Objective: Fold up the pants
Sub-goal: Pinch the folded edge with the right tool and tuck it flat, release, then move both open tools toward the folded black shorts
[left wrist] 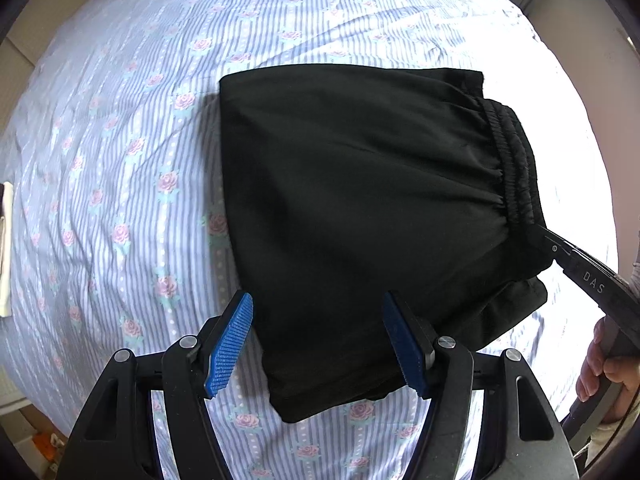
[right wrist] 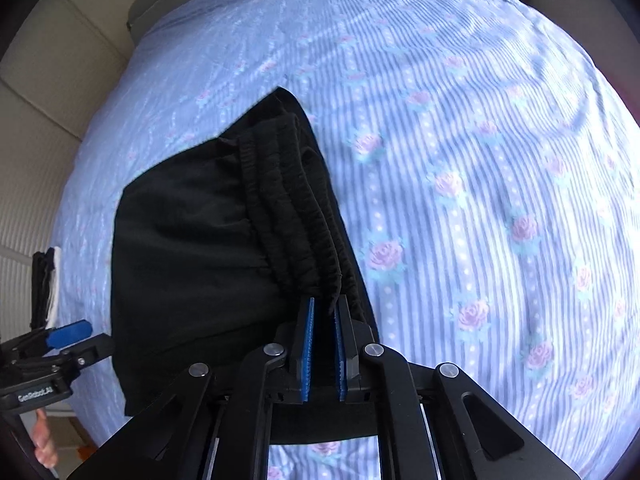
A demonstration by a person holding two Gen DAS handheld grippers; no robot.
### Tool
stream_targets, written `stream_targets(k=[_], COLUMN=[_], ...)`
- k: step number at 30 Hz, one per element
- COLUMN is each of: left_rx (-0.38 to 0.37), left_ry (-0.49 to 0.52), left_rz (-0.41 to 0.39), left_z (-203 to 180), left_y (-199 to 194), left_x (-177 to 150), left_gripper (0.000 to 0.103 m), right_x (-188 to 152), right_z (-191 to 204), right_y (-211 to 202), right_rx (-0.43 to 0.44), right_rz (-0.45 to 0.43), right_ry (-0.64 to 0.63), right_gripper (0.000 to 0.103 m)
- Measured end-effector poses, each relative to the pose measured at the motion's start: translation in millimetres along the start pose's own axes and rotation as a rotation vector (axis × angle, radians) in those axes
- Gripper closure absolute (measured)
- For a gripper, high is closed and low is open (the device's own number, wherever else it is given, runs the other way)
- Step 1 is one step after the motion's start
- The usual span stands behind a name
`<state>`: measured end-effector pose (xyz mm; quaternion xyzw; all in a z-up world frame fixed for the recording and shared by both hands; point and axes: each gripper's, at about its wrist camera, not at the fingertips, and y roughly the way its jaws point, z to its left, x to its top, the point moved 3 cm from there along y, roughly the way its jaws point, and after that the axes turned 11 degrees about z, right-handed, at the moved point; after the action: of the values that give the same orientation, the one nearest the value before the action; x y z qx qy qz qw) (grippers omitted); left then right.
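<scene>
Black pants [left wrist: 360, 208] lie folded into a compact stack on the bed, elastic waistband [left wrist: 512, 164] on the right side. My left gripper [left wrist: 320, 340] is open, its blue pads on either side of the stack's near edge, holding nothing. My right gripper [right wrist: 325, 308] is shut on the waistband layers [right wrist: 296, 220] at the stack's near corner. In the left wrist view the right gripper [left wrist: 540, 236] reaches in from the right edge. In the right wrist view the left gripper [right wrist: 68, 334] shows at the far left, beside the pants [right wrist: 192, 264].
The bed is covered by a blue-and-white striped sheet with pink roses [left wrist: 120, 160], also in the right wrist view [right wrist: 480, 200]. A white item [left wrist: 6, 252] lies at the bed's left edge. Pale walls [right wrist: 48, 80] border the bed.
</scene>
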<state>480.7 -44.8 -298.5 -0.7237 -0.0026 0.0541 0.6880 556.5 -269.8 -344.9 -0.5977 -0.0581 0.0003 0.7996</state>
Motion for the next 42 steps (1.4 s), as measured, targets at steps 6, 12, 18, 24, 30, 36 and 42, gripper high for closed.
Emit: stream_targets(k=[6,12,18,24,30,36,42], left_rx=[0.021,0.025,0.012,-0.016,-0.026,-0.074,-0.100], left_ry=[-0.017,-0.020,-0.016,-0.036,-0.008,0.045,0.175], left_rz=[-0.018,-0.055,-0.132,-0.194,-0.268,-0.322,-0.358], left_z=[8,22,34,53,72,109,165], left_y=[-17,-45,-83,-118,-154,-174,-184], left_x=[-17,-55,-108,-156,-183,-192,-175], left_gripper=[0.034,0.033,0.029,0.027,0.019,0.017,0.017], right_x=[-12,-46,-93,-143,-180,-208,-234], right_z=[-13,-4,32,70,108,152,210], right_y=[-14,-77,-135,-175,-194,-200,-200], right_rx=[-0.119,-0.104,-0.045,0.016,0.072,0.057,0.036], right_rz=[-0.029,-0.120,-0.194,-0.245,-0.282,-0.306,-0.391], right_ry=[0.061,0.064,0.004,-0.051,-0.051,-0.048,0.060], right_gripper=[0.049,0.043,0.036,0.036,0.029,0.029,0.029])
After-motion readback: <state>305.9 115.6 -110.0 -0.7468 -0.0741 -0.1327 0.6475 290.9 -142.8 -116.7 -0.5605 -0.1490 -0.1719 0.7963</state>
